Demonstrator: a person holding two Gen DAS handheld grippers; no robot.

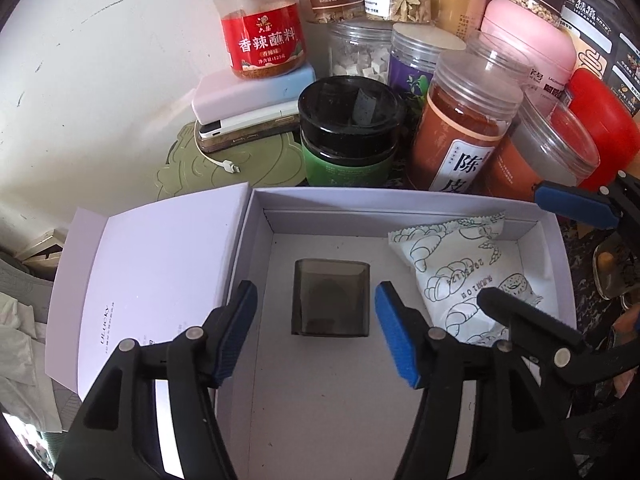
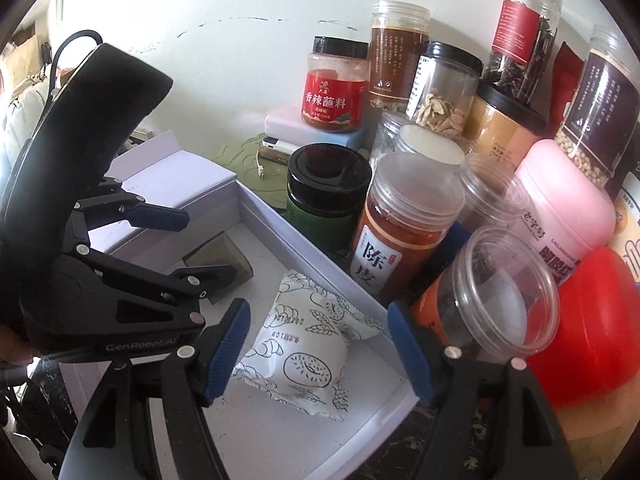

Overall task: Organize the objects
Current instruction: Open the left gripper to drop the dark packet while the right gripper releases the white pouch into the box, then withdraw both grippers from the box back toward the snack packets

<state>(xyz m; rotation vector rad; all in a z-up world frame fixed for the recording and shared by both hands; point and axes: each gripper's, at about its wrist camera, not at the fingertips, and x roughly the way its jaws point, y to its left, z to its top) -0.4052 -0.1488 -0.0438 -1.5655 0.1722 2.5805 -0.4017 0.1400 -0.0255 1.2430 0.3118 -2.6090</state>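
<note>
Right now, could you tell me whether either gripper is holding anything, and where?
Nothing is held. The left gripper is open over the dark case; the right gripper is open over the snack packet.

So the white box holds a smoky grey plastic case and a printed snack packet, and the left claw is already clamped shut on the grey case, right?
Not quite. The left claw is open, its blue pads either side of the grey case without gripping it; the left wrist view shows clear gaps. The rest holds: the case and the snack packet both lie inside the white box.
</note>
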